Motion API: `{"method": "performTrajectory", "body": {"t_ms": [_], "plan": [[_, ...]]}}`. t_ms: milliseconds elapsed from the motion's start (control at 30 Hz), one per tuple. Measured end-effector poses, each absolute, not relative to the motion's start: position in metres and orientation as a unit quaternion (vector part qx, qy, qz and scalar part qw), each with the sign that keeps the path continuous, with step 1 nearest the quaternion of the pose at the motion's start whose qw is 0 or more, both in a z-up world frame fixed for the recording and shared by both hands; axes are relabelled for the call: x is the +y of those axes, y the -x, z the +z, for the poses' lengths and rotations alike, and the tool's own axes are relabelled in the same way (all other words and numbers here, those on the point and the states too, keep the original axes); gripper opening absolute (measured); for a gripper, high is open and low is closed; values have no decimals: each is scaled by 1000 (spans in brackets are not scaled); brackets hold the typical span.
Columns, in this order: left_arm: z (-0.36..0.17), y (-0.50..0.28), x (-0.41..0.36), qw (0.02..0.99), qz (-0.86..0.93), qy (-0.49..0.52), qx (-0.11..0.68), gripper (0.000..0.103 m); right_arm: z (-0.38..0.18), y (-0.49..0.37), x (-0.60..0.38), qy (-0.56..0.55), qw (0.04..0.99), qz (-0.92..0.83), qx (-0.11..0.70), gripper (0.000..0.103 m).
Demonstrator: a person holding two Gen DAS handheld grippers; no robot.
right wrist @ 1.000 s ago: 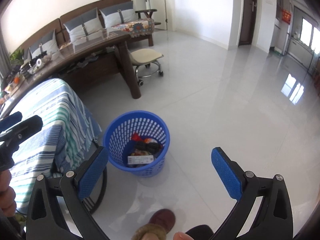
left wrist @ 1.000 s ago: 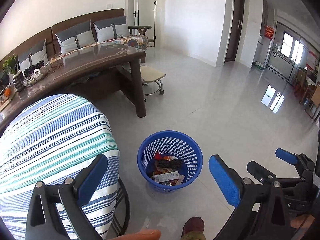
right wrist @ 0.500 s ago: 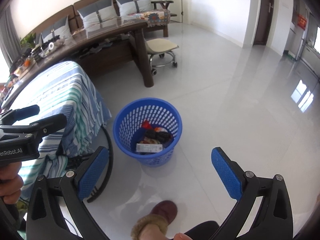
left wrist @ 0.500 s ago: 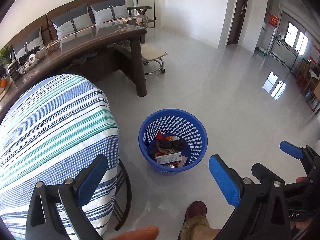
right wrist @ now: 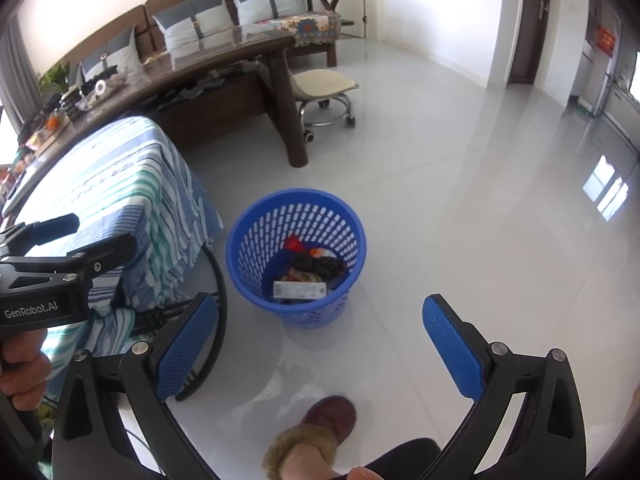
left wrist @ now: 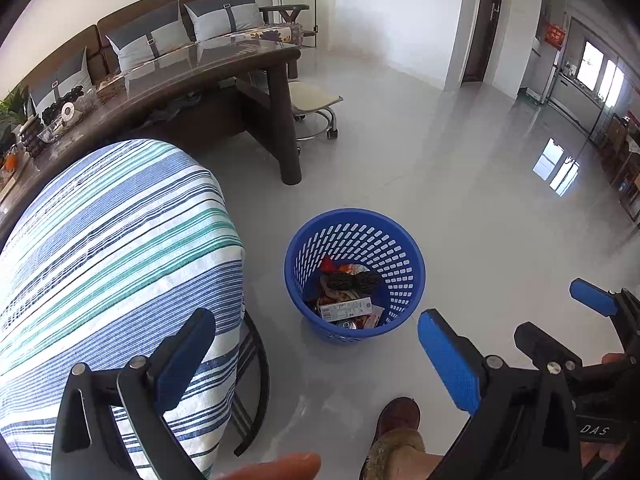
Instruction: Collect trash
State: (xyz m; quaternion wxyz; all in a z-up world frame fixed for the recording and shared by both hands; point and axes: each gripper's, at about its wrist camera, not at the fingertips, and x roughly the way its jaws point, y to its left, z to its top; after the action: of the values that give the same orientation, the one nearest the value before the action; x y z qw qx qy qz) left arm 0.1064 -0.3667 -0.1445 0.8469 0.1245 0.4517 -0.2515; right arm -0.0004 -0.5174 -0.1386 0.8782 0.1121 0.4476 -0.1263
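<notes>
Both claws gape empty; basket (left wrist: 355, 276) holds trash.

A round blue plastic basket (left wrist: 394, 264) stands upright on the glossy pale floor (left wrist: 460, 184), its wall pierced all round with rows of small slots and its rim whole and open to the top. It sits just beside the corner of the striped cloth-covered table (left wrist: 112, 240), apart from it. Inside, at the bottom, lies the trash (right wrist: 310, 276): a white flat carton (right wrist: 300, 290) with printed text lying face up nearest the front wall, a dark crumpled bundle (left wrist: 352, 280) behind it, and red and orange wrappers (right wrist: 294, 243) towards the back. The heap fills only the lowest part.
</notes>
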Motion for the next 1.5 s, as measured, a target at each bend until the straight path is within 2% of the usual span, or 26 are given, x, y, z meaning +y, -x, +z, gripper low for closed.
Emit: {"method": "performTrajectory", "body": {"t_ms": [1500], "plan": [[-144,-108,-370,847,-250,-132,451,103,-144,1,-518,-116,874,-132,452,103]]}}
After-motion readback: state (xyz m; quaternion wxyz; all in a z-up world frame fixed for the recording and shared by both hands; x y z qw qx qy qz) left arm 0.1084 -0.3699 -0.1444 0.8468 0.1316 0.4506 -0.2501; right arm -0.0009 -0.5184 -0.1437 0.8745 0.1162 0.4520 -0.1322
